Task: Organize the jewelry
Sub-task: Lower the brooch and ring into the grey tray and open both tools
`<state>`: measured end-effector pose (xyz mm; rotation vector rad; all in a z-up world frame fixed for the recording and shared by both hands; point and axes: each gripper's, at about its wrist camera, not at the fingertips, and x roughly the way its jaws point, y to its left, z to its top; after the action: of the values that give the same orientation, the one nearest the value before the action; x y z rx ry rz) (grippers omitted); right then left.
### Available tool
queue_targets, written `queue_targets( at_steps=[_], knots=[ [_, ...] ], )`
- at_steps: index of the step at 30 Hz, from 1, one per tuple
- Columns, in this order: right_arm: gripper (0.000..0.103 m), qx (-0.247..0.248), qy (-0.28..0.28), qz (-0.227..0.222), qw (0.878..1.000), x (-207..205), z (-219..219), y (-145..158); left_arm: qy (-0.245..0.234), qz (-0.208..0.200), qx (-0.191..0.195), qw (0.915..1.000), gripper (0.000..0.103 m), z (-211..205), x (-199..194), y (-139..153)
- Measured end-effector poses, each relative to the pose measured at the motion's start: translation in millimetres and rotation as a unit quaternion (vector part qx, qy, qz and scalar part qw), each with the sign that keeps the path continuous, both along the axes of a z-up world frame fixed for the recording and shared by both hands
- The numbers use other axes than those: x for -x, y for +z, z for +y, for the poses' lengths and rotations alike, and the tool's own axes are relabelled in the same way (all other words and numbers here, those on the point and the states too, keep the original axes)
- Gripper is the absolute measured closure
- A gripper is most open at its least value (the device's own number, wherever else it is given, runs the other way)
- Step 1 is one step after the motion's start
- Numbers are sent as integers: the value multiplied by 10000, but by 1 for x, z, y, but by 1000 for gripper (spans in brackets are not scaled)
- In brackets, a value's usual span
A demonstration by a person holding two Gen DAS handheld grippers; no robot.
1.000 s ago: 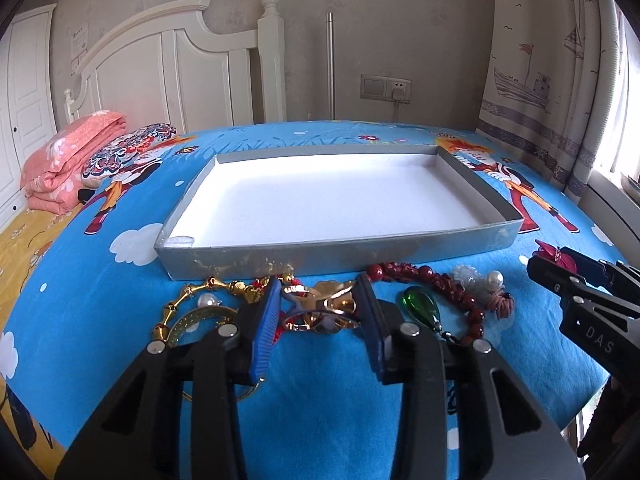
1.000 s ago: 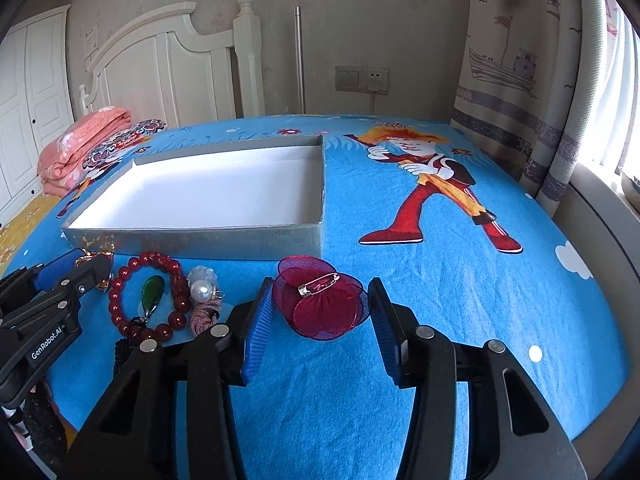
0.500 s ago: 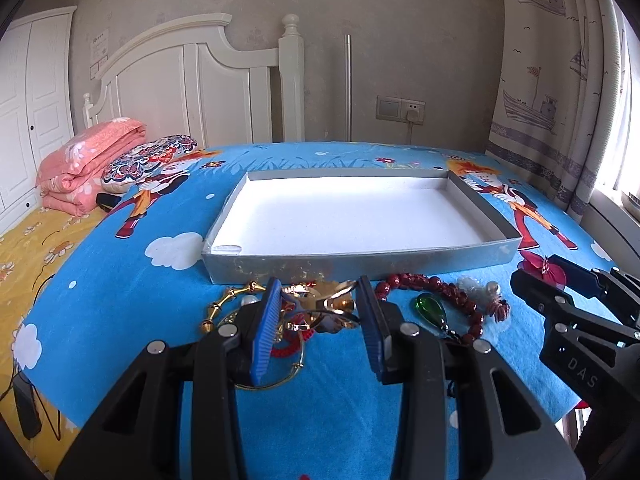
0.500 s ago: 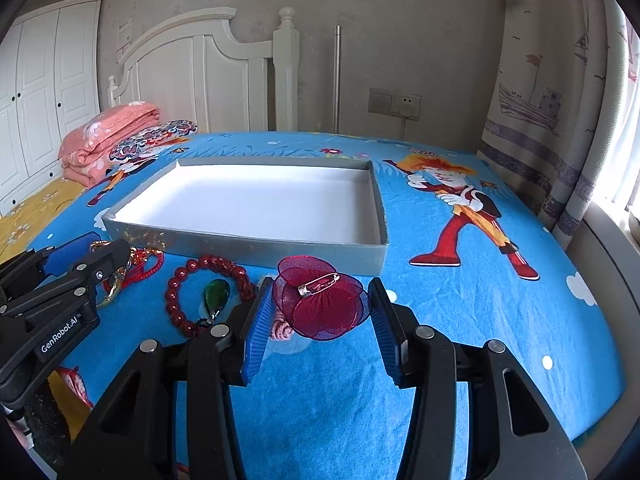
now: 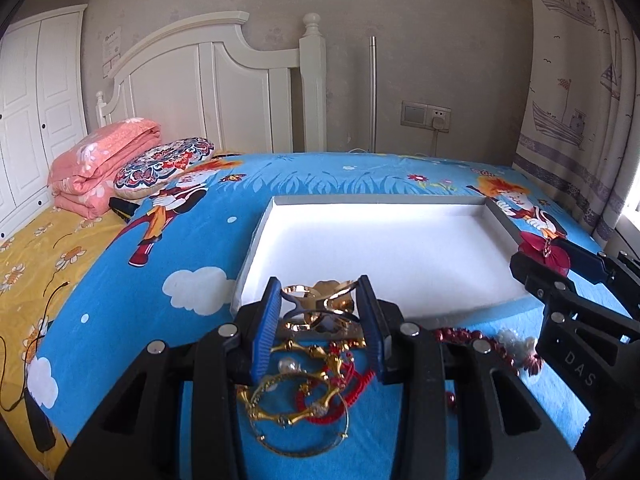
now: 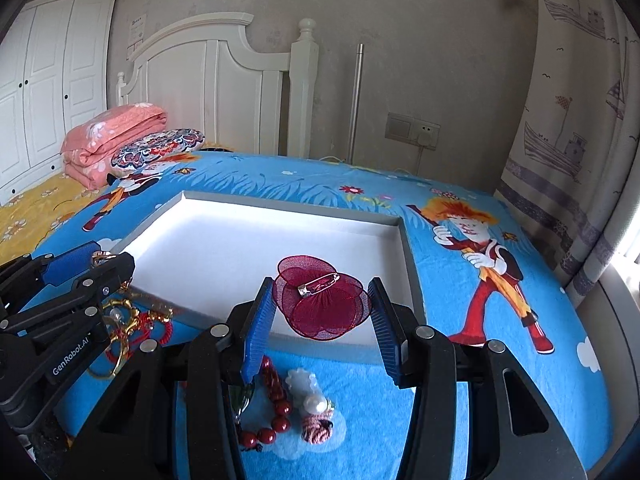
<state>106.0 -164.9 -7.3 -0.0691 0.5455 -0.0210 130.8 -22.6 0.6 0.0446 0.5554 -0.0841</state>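
Note:
My left gripper (image 5: pixel 320 312) is shut on a gold brooch (image 5: pixel 320 306) and holds it in the air over the near rim of the grey tray (image 5: pixel 498 216) with the white floor. My right gripper (image 6: pixel 322 308) is shut on a dark red mesh flower brooch (image 6: pixel 320 304) with a silver pin, held above the tray's near right part (image 6: pixel 408 248). Below on the blue bedspread lie gold bangles (image 5: pixel 296 412), a red cord bracelet (image 5: pixel 344 392), a red bead bracelet (image 6: pixel 276 396) and a pearl piece (image 6: pixel 314 402).
The tray lies on a bed with a blue cartoon cover (image 6: pixel 480 380). A folded pink quilt (image 5: pixel 100 168) and a patterned pillow (image 5: pixel 164 164) sit at the far left by the white headboard (image 5: pixel 208 92). Curtains (image 6: pixel 580 120) hang at the right.
Both grippers have risen and moved forward with their brooches, from just above the bedspread in front of the tray to over its near rim. The other jewelry stays on the bedspread.

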Motion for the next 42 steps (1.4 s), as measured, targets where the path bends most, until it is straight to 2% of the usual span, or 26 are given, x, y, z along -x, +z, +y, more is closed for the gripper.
queue_targets(
  at_steps=[6,15,23,24,25,34,37,42],
  knots=[
    [57,165,65,-198,9996,-34,8,7,179,-132,-92,9997,66,-3,-44,19],
    [57,142,-125,221,9996,-93,4,0,381,218,-268,9987,66,-16,-110,13],
    [56,32,-174,489,9986,-100,-1,-10,353,540,-395,9971,65,-17,-123,-6],
    [51,33,-186,515,9985,-101,0,-10,356,536,-398,9971,65,-17,-122,-6],
    [48,20,-192,517,9985,-101,-1,-9,357,522,-420,9971,63,-17,-121,-6],
    [47,-62,-119,460,9989,-85,-4,4,365,380,-472,9975,38,-12,-105,6],
    [45,-126,-37,381,9992,-66,-8,9,433,305,-460,9975,27,-3,-89,11],
    [42,-253,34,268,9993,-22,-22,8,578,142,-307,9978,15,17,-48,15]
  ],
)
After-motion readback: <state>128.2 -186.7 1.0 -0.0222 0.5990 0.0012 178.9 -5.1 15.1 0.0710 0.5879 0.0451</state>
